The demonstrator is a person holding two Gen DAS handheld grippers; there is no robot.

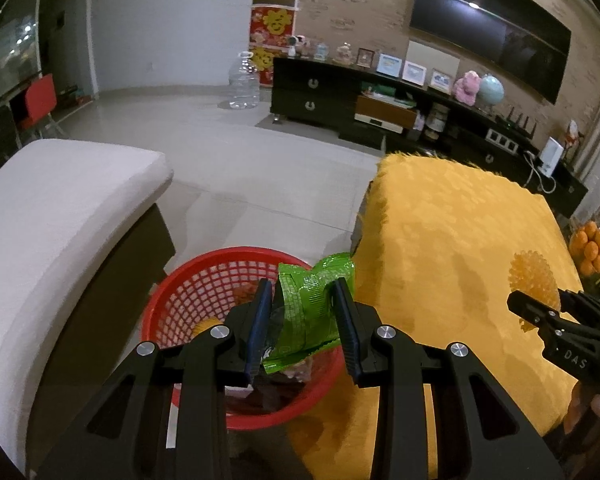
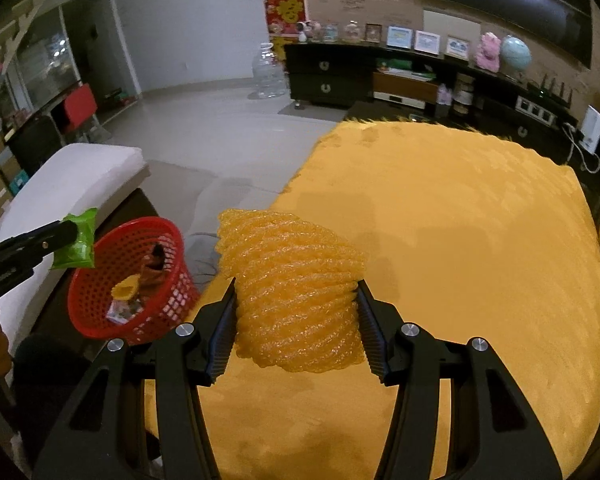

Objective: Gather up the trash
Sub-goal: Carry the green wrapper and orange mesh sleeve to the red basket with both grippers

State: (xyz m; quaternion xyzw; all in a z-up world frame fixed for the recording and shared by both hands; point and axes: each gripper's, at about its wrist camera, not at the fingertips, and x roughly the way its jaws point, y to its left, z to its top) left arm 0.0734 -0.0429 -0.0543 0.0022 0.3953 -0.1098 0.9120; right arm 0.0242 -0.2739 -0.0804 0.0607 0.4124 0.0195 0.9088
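Left gripper (image 1: 304,320) fingers were narrow, pinched on a crumpled green wrapper (image 1: 312,304); both blue pads pressed its sides. Right gripper (image 2: 296,320) fingers stood wider, clamped on a yellow foam net sleeve (image 2: 296,292), pads dug into its flanks.

Wrapper sat above the red mesh basket (image 1: 188,292), roughly over the rim nearest the table. From the right wrist view, the wrapper (image 2: 78,240) hung at the left gripper's tip (image 2: 66,234), just up and left of the basket (image 2: 100,312), not inside it.

Basket stood on the floor between the white-cushioned bench (image 1: 60,208) and the table with the yellow fuzzy cloth (image 2: 460,240). It already held some scraps: a small yellow piece (image 2: 126,290), a brown item (image 2: 154,266), a printed packet (image 2: 120,314). Couldn't tell exactly what they were.

Foam net was held clear above the cloth, near the table's left edge, right of the basket. In the left wrist view the net (image 1: 534,280) showed at the right gripper's tip (image 1: 540,308), over the cloth (image 1: 440,260).

Background: dark TV cabinet (image 1: 320,92) against the wall, large clear water jug (image 1: 242,84) on the floor, oranges (image 1: 592,248) at the far right edge.
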